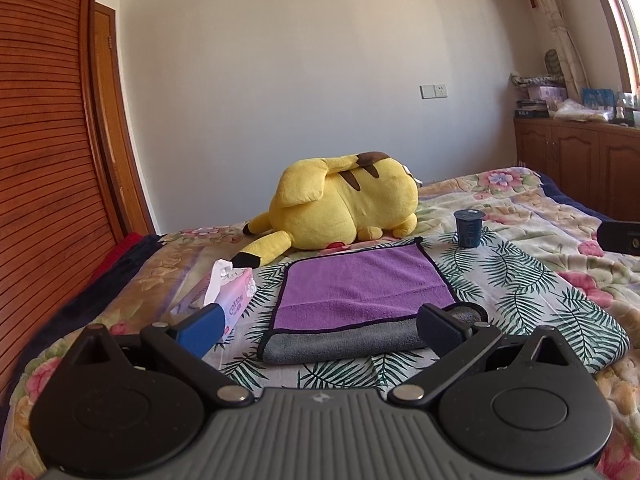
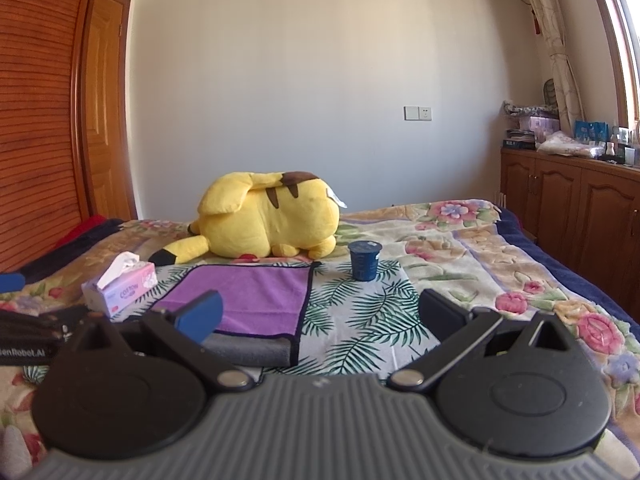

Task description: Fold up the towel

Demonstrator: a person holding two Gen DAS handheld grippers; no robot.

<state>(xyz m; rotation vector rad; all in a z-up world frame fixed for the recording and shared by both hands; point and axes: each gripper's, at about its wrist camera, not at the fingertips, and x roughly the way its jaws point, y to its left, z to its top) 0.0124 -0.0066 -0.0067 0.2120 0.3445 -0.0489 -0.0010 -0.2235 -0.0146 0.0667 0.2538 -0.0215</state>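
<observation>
A purple towel [image 1: 360, 284] with a dark hem and a grey underside lies on the leaf-print cloth on the bed. Its near edge is folded over, showing a grey band [image 1: 340, 344]. My left gripper [image 1: 320, 330] is open and empty, just in front of the towel's near edge. In the right wrist view the towel [image 2: 256, 292] lies ahead to the left, its grey fold [image 2: 252, 350] near my left finger. My right gripper [image 2: 320, 316] is open and empty, over the leaf-print cloth to the right of the towel.
A yellow plush toy [image 1: 340, 204] lies behind the towel. A pink tissue box [image 1: 232, 300] sits to its left and a dark blue cup [image 1: 468, 228] to its right. A wooden wardrobe [image 1: 48, 140] stands left, cabinets [image 2: 568, 200] right.
</observation>
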